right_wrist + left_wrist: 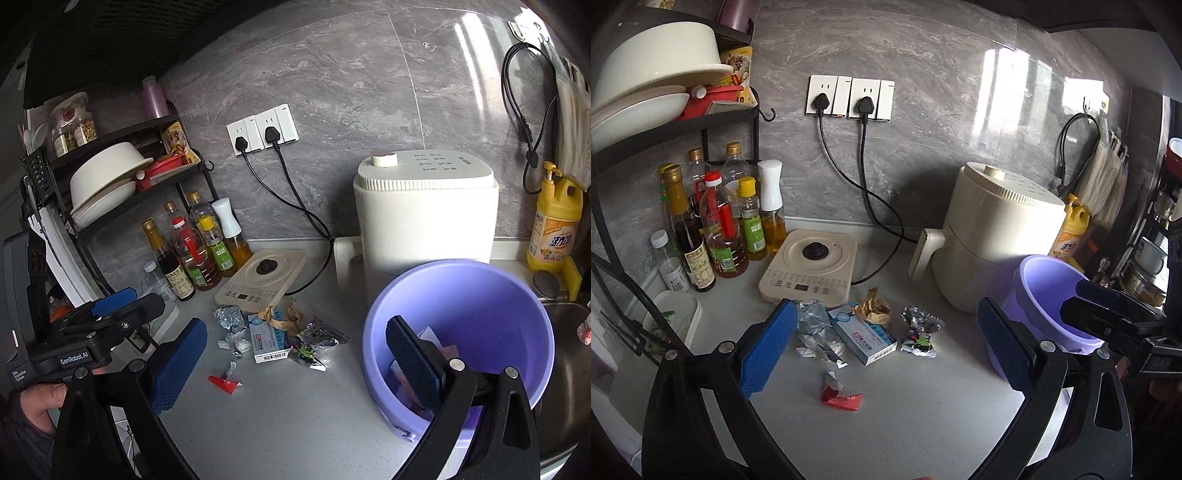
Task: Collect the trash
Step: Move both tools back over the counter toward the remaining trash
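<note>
On counter: trash pile, maybe wrappers.

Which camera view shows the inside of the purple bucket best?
The right wrist view: the purple bucket stands close, its trash visible inside. In the left wrist view the purple bucket shows only rim and inner wall.

Grey marble wall with glare, pale speckled countertop below.

Left gripper hung wide open, empty, above grey worktop. Between its pads: foil wrapper, blue-white box, crumpled brown paper, red wrapper. Purple bucket at right.
</note>
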Motion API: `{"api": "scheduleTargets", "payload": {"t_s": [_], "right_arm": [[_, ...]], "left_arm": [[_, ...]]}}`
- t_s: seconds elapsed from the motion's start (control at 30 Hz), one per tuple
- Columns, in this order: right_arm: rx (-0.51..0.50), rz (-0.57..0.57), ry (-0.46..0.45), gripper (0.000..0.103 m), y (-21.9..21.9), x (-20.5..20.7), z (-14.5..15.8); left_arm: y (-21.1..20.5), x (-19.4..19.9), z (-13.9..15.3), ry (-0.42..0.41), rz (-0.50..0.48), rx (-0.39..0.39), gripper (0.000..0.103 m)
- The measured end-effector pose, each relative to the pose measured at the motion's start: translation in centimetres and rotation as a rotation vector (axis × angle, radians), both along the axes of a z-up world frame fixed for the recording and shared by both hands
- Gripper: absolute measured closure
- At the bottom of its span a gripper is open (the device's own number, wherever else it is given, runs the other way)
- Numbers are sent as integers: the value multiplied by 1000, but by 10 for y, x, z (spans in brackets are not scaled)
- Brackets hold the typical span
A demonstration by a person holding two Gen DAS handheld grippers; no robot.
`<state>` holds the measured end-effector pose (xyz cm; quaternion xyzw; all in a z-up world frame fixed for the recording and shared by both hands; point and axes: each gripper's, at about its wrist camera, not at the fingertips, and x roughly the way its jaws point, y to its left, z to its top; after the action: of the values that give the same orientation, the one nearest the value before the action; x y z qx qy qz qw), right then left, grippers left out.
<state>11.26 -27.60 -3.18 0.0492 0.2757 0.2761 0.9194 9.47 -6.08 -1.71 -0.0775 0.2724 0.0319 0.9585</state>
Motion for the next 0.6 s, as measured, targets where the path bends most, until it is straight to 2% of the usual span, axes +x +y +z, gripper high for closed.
{"api": "scheduleTargets", "payload": {"t_s": [0.2, 0.33, 0.6], "right_arm": [[-32, 49, 31, 8, 48, 10, -8], [-67, 71, 47, 8, 74, 15, -15], [-126, 66, 118, 8, 111, 24, -42]], "left_arm": [[39, -4, -10, 33, 30, -5, 6], [64, -5, -21, 56, 47, -37, 6], [92, -1, -43, 98, 22, -64, 6]]}}
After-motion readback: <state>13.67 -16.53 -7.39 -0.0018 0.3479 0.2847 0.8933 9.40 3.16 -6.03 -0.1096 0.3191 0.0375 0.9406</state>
